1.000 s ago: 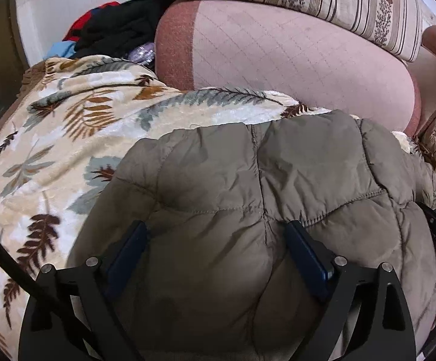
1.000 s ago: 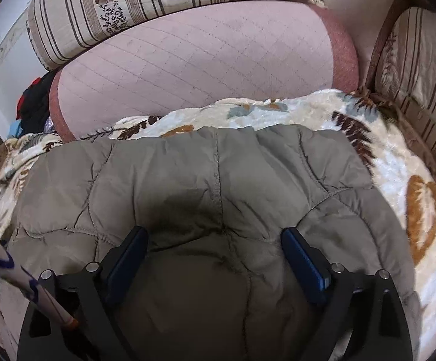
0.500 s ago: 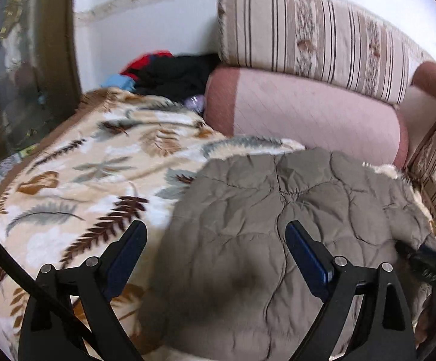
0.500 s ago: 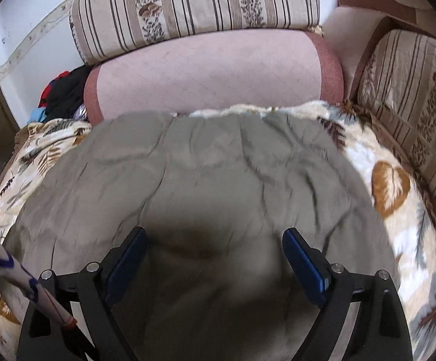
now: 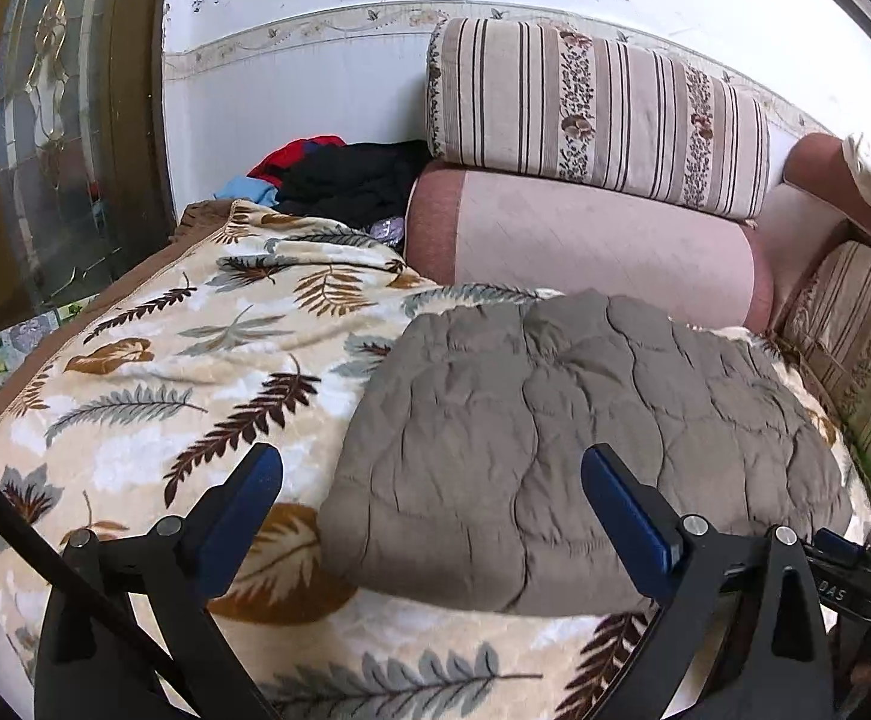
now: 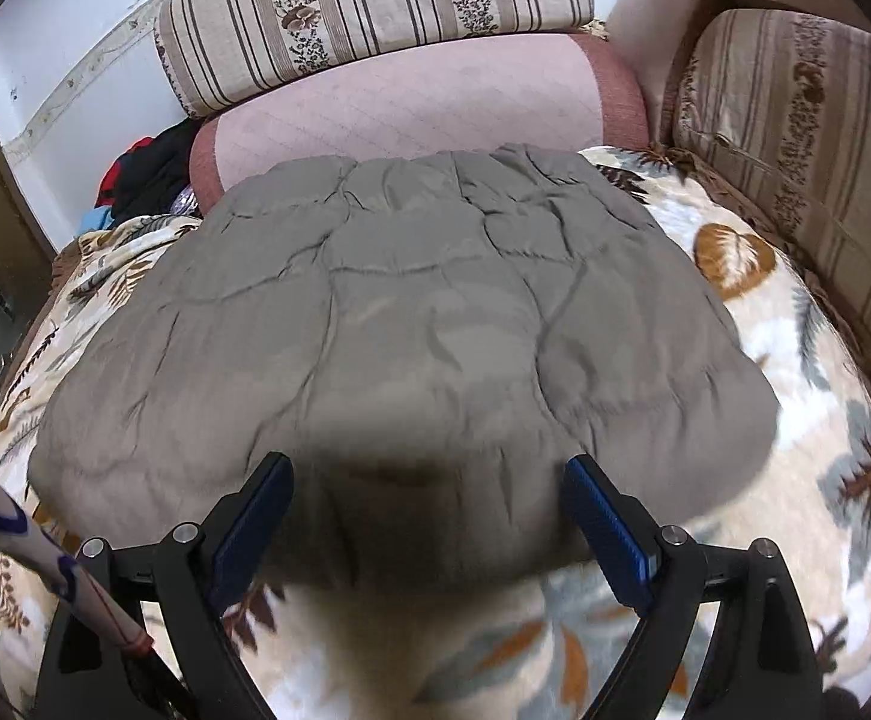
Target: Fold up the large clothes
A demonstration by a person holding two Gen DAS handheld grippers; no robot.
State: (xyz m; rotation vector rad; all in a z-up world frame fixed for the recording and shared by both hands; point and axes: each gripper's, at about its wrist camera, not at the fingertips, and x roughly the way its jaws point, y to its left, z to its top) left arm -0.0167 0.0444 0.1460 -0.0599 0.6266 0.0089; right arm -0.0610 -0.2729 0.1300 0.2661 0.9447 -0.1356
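Presently: jacket [image 5: 585, 438] laid folded on blanket [image 5: 153, 360], fold judged finished; left gripper [image 5: 432, 498] widened further, right gripper [image 6: 426, 510] spread wide; nothing is held.

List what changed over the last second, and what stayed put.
Both grippers pulled back from the folded grey quilted jacket, so more of the leaf-print blanket shows. The left gripper has just opened wider; the right gripper stays open. Nothing is between either pair of jaws. Jacket, blanket and cushions kept their places.
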